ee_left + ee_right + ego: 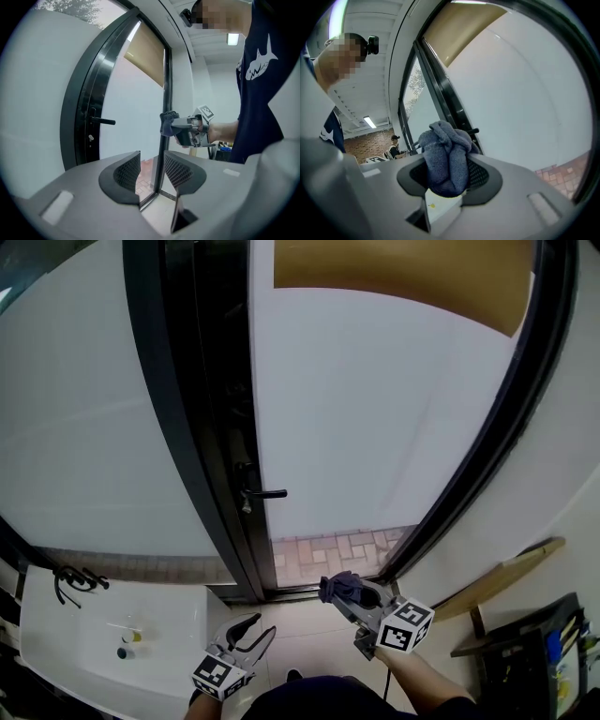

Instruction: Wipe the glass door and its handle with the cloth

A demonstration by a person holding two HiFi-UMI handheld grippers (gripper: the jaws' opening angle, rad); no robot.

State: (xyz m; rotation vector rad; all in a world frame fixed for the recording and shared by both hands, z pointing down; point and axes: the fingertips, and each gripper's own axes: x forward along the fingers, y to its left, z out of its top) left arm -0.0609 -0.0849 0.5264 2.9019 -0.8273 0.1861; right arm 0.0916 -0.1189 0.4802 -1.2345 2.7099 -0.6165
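My right gripper (450,174) is clenched on the cloth (447,157), a blue-grey bundle wedged between both jaws and bulging out above them. In the head view the cloth (337,587) sits low in front of the glass door (375,409), near the bottom rail where brick paving (337,545) shows through the lower strip of the pane. The rest of the pane is frosted white. I cannot tell from any view whether the cloth touches the glass. My left gripper (152,171) is released: its jaws stand apart with nothing between them, and the door's bottom edge and the floor show through the gap. In the head view the left gripper (248,634) is held lower than the right one and to its left, clear of the door. The handle (267,493) is a black lever projecting to the right from the dark door frame (187,427), above and to the left of the cloth and well apart from both grippers. A tan blind (394,277) covers the top of the pane. A white table (56,643) stands at lower left, with a black cable (70,582) lying near its far edge.
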